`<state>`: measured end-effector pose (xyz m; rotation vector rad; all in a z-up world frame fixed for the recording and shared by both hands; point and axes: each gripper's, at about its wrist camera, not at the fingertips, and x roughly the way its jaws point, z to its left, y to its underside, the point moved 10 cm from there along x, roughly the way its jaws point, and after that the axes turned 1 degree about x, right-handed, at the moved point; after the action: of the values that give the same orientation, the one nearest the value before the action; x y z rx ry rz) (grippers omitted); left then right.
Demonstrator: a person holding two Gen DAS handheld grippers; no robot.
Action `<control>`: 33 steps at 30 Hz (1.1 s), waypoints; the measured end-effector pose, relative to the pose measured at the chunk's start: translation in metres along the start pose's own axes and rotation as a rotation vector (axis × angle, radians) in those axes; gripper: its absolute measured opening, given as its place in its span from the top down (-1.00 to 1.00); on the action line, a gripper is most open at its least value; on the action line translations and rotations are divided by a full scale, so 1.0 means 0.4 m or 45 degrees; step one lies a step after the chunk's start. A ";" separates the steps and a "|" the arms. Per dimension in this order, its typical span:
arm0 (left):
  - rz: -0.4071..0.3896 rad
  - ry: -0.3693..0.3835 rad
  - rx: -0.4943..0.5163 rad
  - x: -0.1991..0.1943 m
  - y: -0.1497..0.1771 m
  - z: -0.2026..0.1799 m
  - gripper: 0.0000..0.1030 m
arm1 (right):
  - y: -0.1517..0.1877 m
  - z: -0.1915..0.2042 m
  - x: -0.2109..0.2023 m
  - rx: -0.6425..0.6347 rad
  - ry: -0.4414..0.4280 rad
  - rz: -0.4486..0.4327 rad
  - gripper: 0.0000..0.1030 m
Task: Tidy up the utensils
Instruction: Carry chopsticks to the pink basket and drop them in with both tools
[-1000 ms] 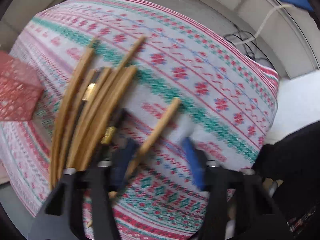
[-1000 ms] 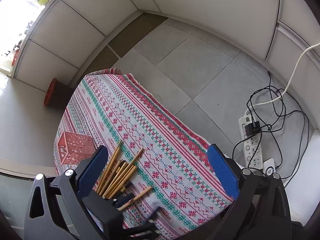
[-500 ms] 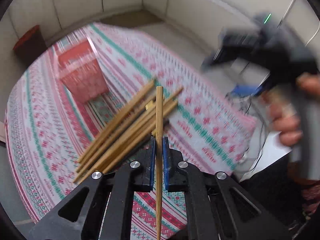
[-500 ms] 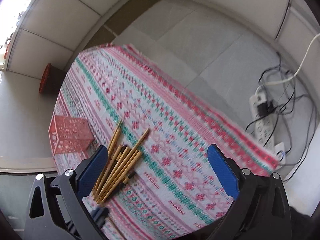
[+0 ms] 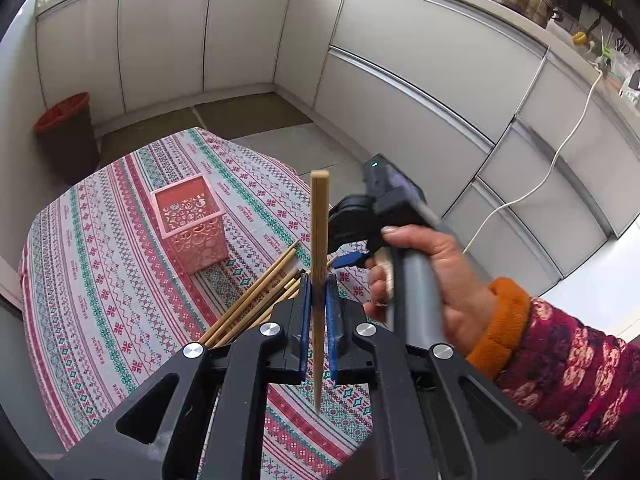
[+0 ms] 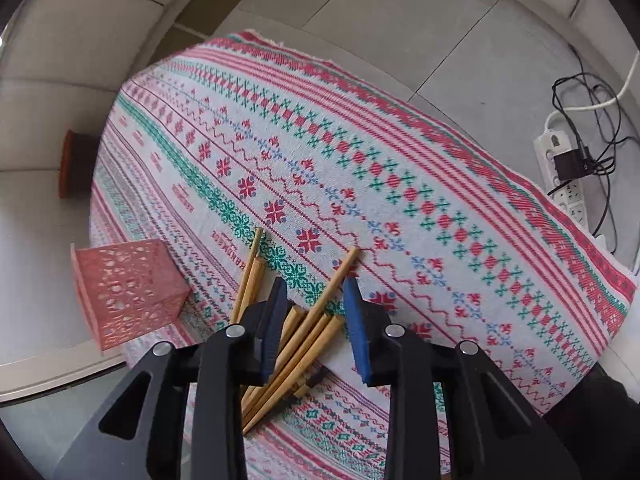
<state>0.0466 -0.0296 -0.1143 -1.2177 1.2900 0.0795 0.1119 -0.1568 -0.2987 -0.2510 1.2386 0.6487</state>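
My left gripper (image 5: pixel 316 280) is shut on a single wooden chopstick (image 5: pixel 319 224), held upright above the table. Below it, a pile of several chopsticks (image 5: pixel 256 300) lies on the patterned tablecloth (image 5: pixel 100 260), beside a pink perforated holder (image 5: pixel 190 228) that stands upright. My right gripper (image 6: pixel 314 300) hangs low over the same pile (image 6: pixel 304 340), jaws closing with several sticks between them; its blue pads do not visibly press on any stick. The holder (image 6: pixel 128 292) sits left of it. A hand carries the right gripper (image 5: pixel 348 260) just right of the lifted chopstick.
The small table's edges fall away to a tiled floor on all sides. A dark bin with a red liner (image 5: pixel 68 136) stands by the white cabinets (image 5: pixel 400 80). A power strip with tangled cables (image 6: pixel 564 172) lies on the floor beyond the table's right edge.
My left gripper shut on one chopstick and lifted it off the pile, tipping up toward the room. My right gripper dropped down onto the pile and its jaws narrowed.
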 end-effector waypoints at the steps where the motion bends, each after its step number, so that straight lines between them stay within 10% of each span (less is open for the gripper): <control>1: -0.004 -0.003 -0.008 -0.008 0.000 0.002 0.88 | 0.002 0.003 0.017 -0.009 0.060 -0.003 0.44; 6: -0.032 -0.026 -0.064 -0.027 -0.002 0.042 0.88 | -0.003 0.008 0.036 -0.008 0.178 -0.084 0.80; 16: -0.173 -0.095 -0.160 -0.110 -0.037 0.086 0.88 | -0.008 -0.008 -0.038 0.004 -0.058 -0.144 0.89; 33: -0.455 -0.202 -0.300 -0.247 -0.208 0.135 0.88 | 0.123 0.198 -0.656 -0.530 -0.404 -0.624 0.90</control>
<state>0.1008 0.0278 0.0016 -1.5953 0.9281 0.0686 0.1000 -0.1610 -0.0206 -0.7432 0.6883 0.4862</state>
